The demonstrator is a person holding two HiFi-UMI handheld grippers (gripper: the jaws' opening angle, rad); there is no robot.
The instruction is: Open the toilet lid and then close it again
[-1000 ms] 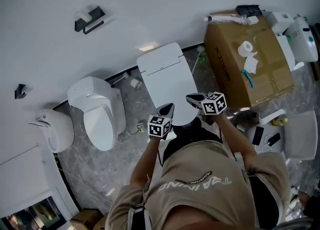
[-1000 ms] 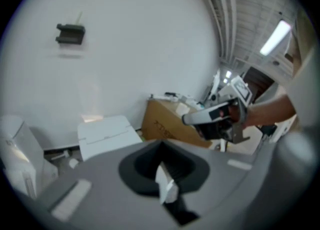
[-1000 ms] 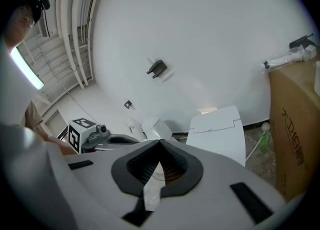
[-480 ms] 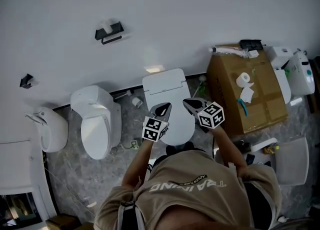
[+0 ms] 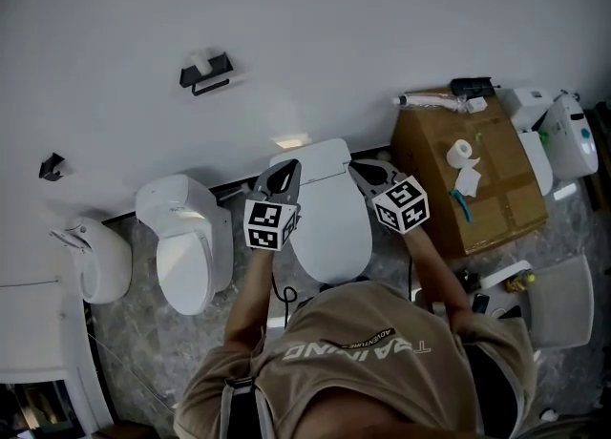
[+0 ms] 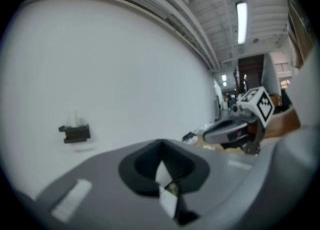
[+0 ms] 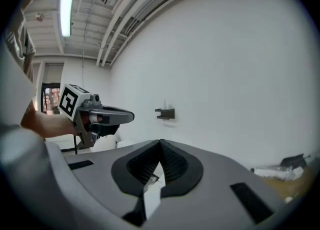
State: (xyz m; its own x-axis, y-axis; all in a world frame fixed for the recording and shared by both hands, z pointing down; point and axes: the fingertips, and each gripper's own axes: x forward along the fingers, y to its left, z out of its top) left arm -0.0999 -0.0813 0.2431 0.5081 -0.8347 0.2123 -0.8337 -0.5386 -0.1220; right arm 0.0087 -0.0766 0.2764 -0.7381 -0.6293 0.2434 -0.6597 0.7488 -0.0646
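**Toilet, position.** The toilet [image 5: 307, 162] is set against the wall [image 5: 305, 17] at the centre of the head view. A second toilet [image 5: 186, 237] is beside it on the picture's left and a box [image 5: 434, 175] on the right. A grey marbled floor [image 5: 143, 332] is seen beneath.

**Lid, orientation.** The lid [image 5: 331, 222] is down, laid flat over the bowl. Its long axis runs from the wall toward the person. The hinge end is at the wall, and the rounded front end is pointed at the person, canted slightly to the picture's right.

**Lid, appearance.** Plain white, smooth, oval, narrowing to a rounded front. A flat rectangular rear section is seen behind it. No marks could be made out.

**Grippers.** The left gripper [image 5: 284, 168] is held over the toilet's rear left corner and the right gripper [image 5: 356, 168] over the rear right. Both are aimed at the wall. In each gripper view the jaws are seen pressed together with nothing between them. Contact with the toilet cannot be judged.

**Other.** A dark holder [image 5: 205, 72] is fixed to the wall. A paper roll [image 5: 463, 151] is on the box.
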